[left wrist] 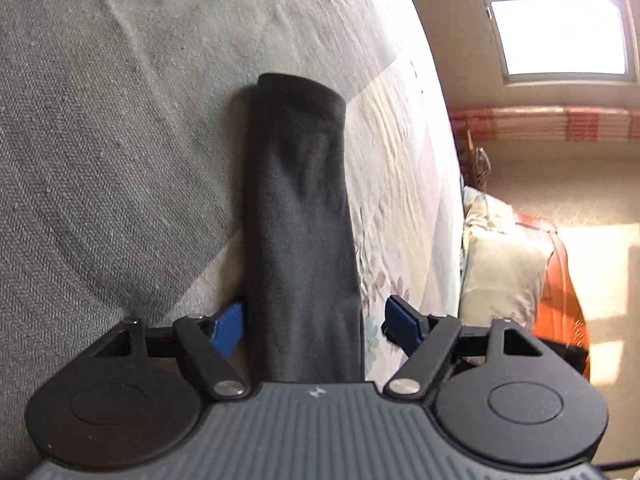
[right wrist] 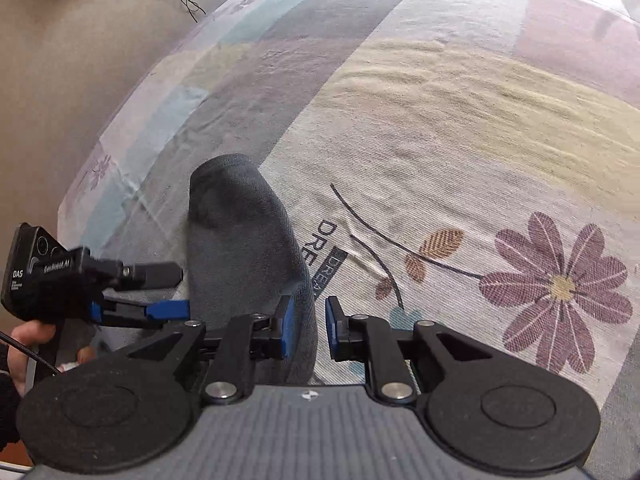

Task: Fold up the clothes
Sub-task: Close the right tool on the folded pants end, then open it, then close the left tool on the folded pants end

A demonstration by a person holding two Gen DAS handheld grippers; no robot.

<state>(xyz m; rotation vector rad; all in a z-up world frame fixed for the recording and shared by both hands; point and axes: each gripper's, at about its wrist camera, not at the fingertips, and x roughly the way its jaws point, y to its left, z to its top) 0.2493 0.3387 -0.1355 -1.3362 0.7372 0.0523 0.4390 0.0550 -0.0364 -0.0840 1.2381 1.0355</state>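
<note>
Sock (left wrist: 298, 216): flat on bedspread (right wrist: 440, 128). Your left gripper (left wrist: 314, 326) and right gripper (right wrist: 310, 330) gape empty; next, pinch its near end.

Sock (left wrist: 298, 220): near end hidden beneath left gripper (left wrist: 314, 326) body. Left pad (left wrist: 228, 330) partly hidden behind sock. In the right view, the hand (right wrist: 24, 344) beside the sock is cut off.

Daylight pours from a blown-out window (left wrist: 560, 16) at the left view's upper right, casting a hard diagonal shadow across the bedspread (left wrist: 140, 140). Both views bulge at the edges, with dark corners and slight blur.
</note>
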